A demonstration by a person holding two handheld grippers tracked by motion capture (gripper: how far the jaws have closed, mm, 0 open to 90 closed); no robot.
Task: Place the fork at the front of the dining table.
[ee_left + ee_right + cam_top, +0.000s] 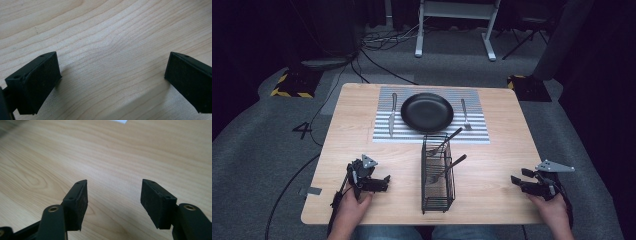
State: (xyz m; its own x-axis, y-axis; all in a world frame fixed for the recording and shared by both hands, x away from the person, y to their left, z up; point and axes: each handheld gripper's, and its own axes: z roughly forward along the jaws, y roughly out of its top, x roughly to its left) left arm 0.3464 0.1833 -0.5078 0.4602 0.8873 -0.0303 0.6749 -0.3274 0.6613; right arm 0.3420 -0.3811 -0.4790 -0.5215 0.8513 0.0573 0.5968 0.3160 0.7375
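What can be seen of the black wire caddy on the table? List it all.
The wire caddy is a tall, narrow black basket of thin wire mesh, apparently metal, standing upright on the wooden table near its front edge, just in front of the striped placemat. Two dark-handled utensils lean inside, handles jutting up to the right. Nothing else touches it.

The high view looks forward and down from above the near edge of the worktop [362,100], taking in all of it. Each gripper view faces down between its own jaws, very close to that same worktop's bare wood.
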